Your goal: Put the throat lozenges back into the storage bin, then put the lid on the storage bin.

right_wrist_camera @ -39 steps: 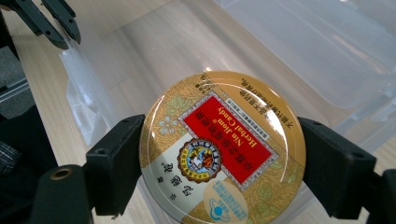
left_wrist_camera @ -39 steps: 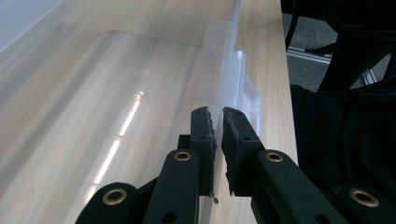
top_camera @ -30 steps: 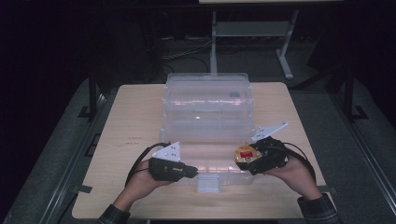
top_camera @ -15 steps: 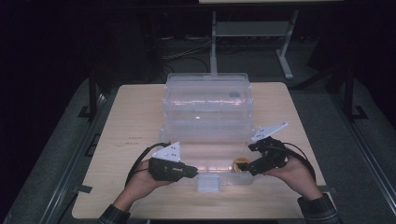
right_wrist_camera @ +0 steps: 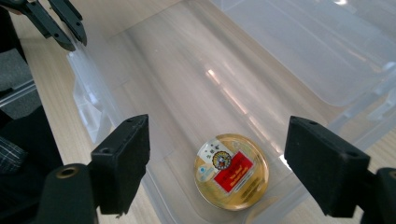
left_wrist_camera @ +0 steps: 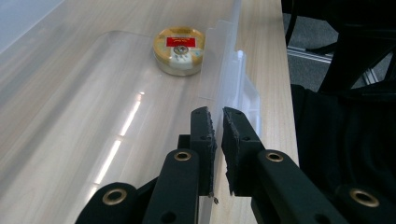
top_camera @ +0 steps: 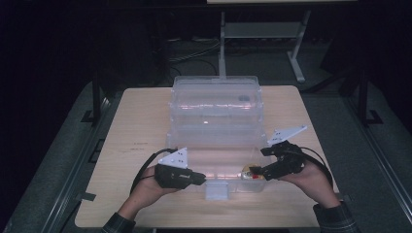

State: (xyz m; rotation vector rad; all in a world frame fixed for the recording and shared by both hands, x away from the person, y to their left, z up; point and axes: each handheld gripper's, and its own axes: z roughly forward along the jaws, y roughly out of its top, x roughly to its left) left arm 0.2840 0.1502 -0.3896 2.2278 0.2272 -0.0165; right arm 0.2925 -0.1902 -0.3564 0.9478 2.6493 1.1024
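A round gold tin [right_wrist_camera: 231, 170] with a red label lies flat on the floor of a clear plastic box [top_camera: 216, 145], near its front right corner. It also appears as the tin [top_camera: 250, 172] in the high view and the tin [left_wrist_camera: 179, 49] in the left gripper view. My right gripper [right_wrist_camera: 219, 140] hangs open just above it, jaws wide apart on either side, touching nothing. My left gripper [left_wrist_camera: 218, 116] is shut on the box's thin front wall [left_wrist_camera: 224, 70], left of the latch. In the high view the left gripper [top_camera: 201, 178] and right gripper [top_camera: 257, 171] face each other.
The box's clear lid [top_camera: 216, 97] stands open behind the tray. A latch tab [top_camera: 216, 191] juts from the front wall. The wooden table [top_camera: 141, 126] has bare surface left and right of the box. Dark floor and a metal stand [top_camera: 223, 34] lie beyond.
The right gripper lowered the tin into the box and opened. The tin now rests on the box floor. The left gripper has not moved.
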